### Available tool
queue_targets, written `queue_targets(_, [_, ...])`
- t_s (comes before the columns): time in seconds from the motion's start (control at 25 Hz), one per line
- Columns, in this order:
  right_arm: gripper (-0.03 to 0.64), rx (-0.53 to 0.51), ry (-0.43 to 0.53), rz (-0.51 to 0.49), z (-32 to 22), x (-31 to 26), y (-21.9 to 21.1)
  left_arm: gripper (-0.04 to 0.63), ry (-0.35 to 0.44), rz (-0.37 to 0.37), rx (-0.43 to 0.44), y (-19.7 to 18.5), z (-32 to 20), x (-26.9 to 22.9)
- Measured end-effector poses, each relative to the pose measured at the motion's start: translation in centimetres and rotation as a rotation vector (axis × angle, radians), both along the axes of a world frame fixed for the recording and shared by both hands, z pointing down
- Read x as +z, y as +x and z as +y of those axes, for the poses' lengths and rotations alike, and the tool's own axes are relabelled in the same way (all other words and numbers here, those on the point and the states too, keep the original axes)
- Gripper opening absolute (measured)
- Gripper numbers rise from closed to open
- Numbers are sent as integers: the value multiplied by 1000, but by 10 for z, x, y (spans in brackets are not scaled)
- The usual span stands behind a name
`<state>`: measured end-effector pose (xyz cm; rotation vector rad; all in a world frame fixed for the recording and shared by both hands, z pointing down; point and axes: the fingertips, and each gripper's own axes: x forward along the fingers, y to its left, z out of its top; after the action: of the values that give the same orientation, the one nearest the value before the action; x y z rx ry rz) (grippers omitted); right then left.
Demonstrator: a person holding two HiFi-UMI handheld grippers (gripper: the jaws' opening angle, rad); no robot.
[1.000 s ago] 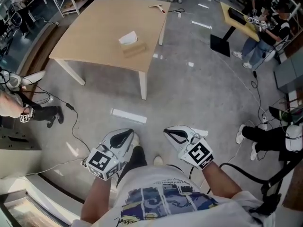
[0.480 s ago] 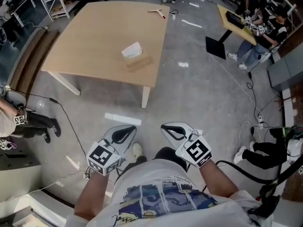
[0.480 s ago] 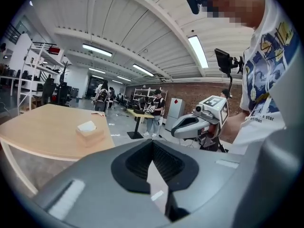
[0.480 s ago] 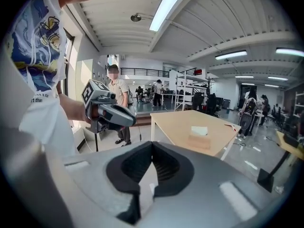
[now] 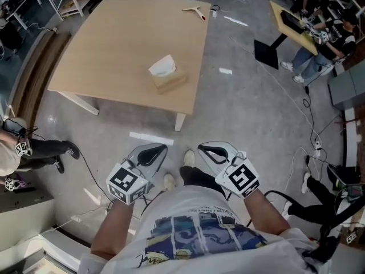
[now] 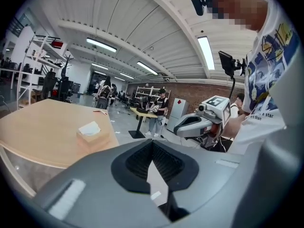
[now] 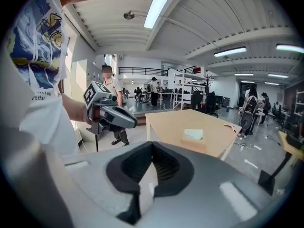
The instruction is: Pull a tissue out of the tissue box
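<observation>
A cardboard tissue box [image 5: 169,81] with a white tissue [image 5: 163,66] sticking out of its top stands near the front right corner of the light wooden table [image 5: 102,50]. Both grippers are held low in front of the person's body, over the floor and well short of the table. The left gripper [image 5: 151,152] is shut and empty, and so is the right gripper [image 5: 212,150]. The left gripper view shows the box [image 6: 93,137] far ahead at the left and the right gripper [image 6: 183,126] beside it. In the right gripper view the box [image 7: 193,145] lies ahead.
A small red-and-wood tool [image 5: 194,9] lies at the table's far edge. Cables [image 5: 85,158] and a white strip [image 5: 150,138] lie on the concrete floor. A person [image 5: 17,150] crouches at the left. People stand at another table [image 5: 291,21] at the upper right.
The person has walked towards the table: the table and box sit lower and nearer in the head view. Both grippers came forward with the body and stayed shut.
</observation>
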<state>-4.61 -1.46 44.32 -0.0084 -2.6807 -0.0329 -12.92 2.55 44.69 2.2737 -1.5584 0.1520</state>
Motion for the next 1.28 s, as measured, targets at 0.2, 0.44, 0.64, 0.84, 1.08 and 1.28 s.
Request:
queue_targets(0.2, [3, -14, 4, -22, -53, -5, -23, 2, -5, -23, -28, -25, -49, -2])
queue_targets(0.44, [3, -23, -16, -40, -104, -8, -34, 17, -11, -35, -111, -70, -109, 2])
queue_targets(0.64, [3, 5, -34, -14, -137, 6, -37, 79, -39, 13, -162, -110, -152, 24])
queue_targets(0.84, [3, 74, -24, 1, -158, 4, -56, 108, -86, -4, -177, -164, -183, 46])
queue_targets(1.08, [3, 195, -36, 17, -174, -3, -84, 143, -169, -20, -115, -220, -228, 78])
queue_targets(1.28, [3, 283, -36, 29, -179, -3, -106, 164, -248, -15, -25, -248, -262, 108])
